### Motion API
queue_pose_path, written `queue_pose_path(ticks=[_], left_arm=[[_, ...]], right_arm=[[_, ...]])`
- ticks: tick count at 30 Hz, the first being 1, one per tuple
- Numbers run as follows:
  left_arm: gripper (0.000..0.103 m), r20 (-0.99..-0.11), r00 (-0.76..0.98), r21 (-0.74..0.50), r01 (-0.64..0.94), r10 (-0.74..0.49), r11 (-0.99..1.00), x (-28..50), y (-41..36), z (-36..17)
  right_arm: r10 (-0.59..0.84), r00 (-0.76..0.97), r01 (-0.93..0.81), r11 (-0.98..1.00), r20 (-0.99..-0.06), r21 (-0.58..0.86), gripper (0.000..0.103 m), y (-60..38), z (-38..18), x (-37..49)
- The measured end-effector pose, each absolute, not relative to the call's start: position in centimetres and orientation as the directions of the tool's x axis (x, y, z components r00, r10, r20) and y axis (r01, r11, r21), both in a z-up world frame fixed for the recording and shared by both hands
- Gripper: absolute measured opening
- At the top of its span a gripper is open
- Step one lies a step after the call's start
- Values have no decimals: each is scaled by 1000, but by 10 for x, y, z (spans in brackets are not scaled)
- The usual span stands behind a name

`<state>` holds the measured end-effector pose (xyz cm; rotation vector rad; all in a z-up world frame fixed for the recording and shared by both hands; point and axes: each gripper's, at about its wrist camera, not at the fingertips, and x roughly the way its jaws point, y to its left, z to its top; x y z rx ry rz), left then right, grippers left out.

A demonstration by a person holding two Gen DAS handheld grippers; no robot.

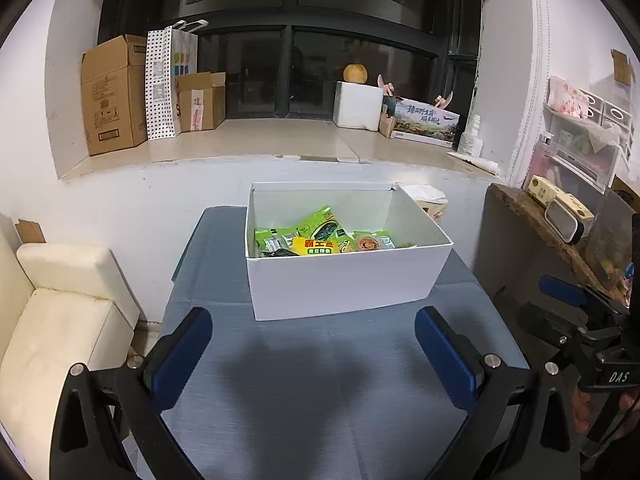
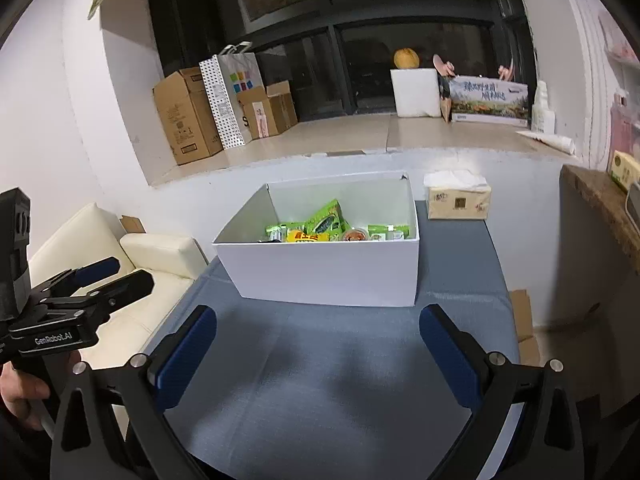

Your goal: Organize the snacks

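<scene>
A white open box (image 1: 340, 280) stands on the blue-grey table (image 1: 320, 380); it also shows in the right wrist view (image 2: 332, 272). Inside lie several snack packets: green ones (image 1: 316, 226) (image 2: 326, 218), a yellow one (image 1: 318, 246) (image 2: 306, 237) and a small round cup (image 1: 366, 243) (image 2: 355, 235). My left gripper (image 1: 314, 344) is open and empty, held above the table in front of the box. My right gripper (image 2: 318, 344) is open and empty, also in front of the box. Each gripper shows at the edge of the other's view, the right one (image 1: 576, 300) and the left one (image 2: 92, 280).
A tissue box (image 2: 458, 198) sits on the table behind the box to the right. A cream sofa (image 1: 60, 312) stands left of the table. A dark wooden shelf (image 1: 552, 232) with items stands right. Cardboard boxes (image 1: 114, 96) and bags line the window ledge behind.
</scene>
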<state>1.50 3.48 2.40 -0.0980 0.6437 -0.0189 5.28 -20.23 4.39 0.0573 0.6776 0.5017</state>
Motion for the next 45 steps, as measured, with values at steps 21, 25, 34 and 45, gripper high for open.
queue_pose_path(ticks=[21, 25, 34, 45], left_arm=[[103, -601, 797, -92, 4, -59, 996, 19, 29, 25], [103, -602, 797, -93, 4, -59, 996, 19, 29, 25], [103, -603, 796, -87, 4, -56, 996, 18, 29, 24], [103, -605, 794, -84, 11, -59, 996, 19, 29, 23]], right_arm=[[421, 696, -388, 902, -582, 189, 103, -207, 51, 49], [421, 698, -386, 903, -580, 191, 103, -207, 51, 48], [422, 698, -388, 902, -579, 188, 103, -206, 51, 48], [426, 695, -395, 899, -579, 187, 103, -206, 50, 47]])
